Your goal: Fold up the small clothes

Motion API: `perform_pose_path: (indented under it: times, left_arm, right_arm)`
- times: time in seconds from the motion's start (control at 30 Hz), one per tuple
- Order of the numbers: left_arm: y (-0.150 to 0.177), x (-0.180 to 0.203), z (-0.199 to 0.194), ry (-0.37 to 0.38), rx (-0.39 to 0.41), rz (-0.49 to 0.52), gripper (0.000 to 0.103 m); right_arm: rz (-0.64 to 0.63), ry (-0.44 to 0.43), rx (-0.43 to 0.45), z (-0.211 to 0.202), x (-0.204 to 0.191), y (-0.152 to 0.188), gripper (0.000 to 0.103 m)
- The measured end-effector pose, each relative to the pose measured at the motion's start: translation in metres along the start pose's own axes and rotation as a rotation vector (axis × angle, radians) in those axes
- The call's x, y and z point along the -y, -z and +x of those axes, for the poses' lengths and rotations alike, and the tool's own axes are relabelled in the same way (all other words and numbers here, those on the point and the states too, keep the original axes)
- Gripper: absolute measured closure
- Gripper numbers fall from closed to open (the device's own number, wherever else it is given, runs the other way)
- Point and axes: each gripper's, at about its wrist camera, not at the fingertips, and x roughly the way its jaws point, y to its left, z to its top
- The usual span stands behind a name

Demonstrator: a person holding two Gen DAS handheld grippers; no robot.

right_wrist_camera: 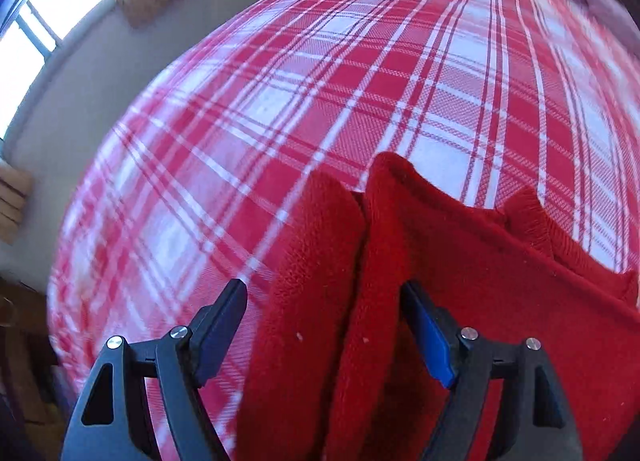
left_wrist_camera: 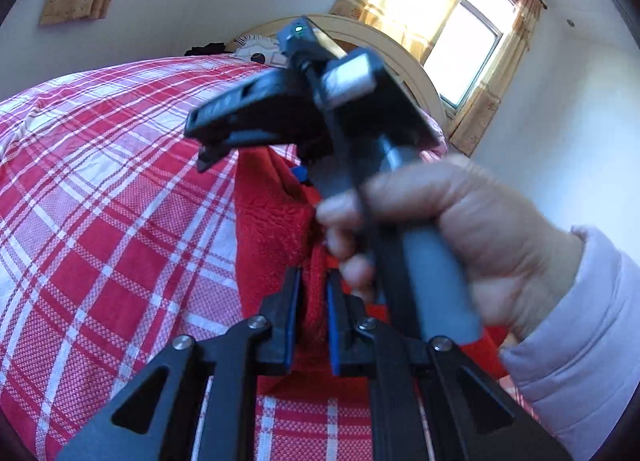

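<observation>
1. Bedroom scene: one bed (right_wrist_camera: 360, 73) with a red-and-white plaid cover; two curtained windows show in the left wrist view.
2. One red garment (right_wrist_camera: 460, 281) lies bunched at the near right of the bed.
3. Left hand-held gripper (left_wrist_camera: 313, 317): clenched on a fold of the garment.
4. Right hand-held gripper (right_wrist_camera: 324, 321): released, jaws wide around a raised fold.
5. Step in hand, as judged: gathering an edge for the fold.
6. Next move calls for closing the right jaws, then carrying the edge across.
</observation>
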Motion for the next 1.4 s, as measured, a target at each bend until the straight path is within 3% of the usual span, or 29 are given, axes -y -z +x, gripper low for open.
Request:
perform_pose_path:
  times: [0.03, 0.07, 0.17, 0.47, 0.73, 0.93, 1.07, 1.2, 1.27, 1.37, 1.4]
  left_arm:
    - [0.0, -0.001, 0.0, 0.003, -0.004, -0.005, 0.09]
    - [-0.001, -0.002, 0.0, 0.004, -0.005, -0.008, 0.09]
    - [-0.004, 0.0, -0.001, 0.008, -0.004, 0.0, 0.09]
    - [-0.013, 0.042, -0.01, 0.077, 0.004, 0.09, 0.09]
    - [-0.011, 0.124, -0.007, 0.243, -0.022, 0.227, 0.09]
    - [0.016, 0.174, 0.017, 0.297, -0.103, 0.335, 0.09]
    - [0.033, 0.184, 0.034, 0.3, -0.16, 0.383, 0.09]
    - [0.043, 0.182, 0.044, 0.293, -0.207, 0.428, 0.09]
    - [0.05, 0.184, 0.036, 0.282, -0.207, 0.462, 0.084]
    - [0.051, 0.179, 0.019, 0.276, -0.195, 0.529, 0.067]
    - [0.048, 0.172, 0.012, 0.274, -0.19, 0.542, 0.056]
  right_arm:
    - [-0.021, 0.04, 0.004, 0.001, 0.0, 0.004, 0.062]
    - [-0.025, 0.044, 0.016, -0.001, 0.003, 0.008, 0.07]
    - [0.052, -0.036, 0.052, -0.017, 0.025, 0.014, 0.079]
    - [0.181, -0.142, 0.174, -0.097, 0.087, 0.04, 0.08]
    - [0.248, -0.07, 0.242, -0.174, 0.178, 0.09, 0.08]
    - [0.344, -0.045, 0.23, -0.176, 0.245, 0.14, 0.081]
    - [0.37, -0.03, 0.207, -0.158, 0.274, 0.168, 0.081]
    - [0.375, -0.069, 0.268, -0.149, 0.284, 0.181, 0.08]
    - [0.376, -0.061, 0.291, -0.146, 0.284, 0.183, 0.068]
    - [0.448, -0.119, 0.306, -0.15, 0.292, 0.189, 0.065]
    - [0.512, -0.162, 0.325, -0.158, 0.298, 0.197, 0.065]
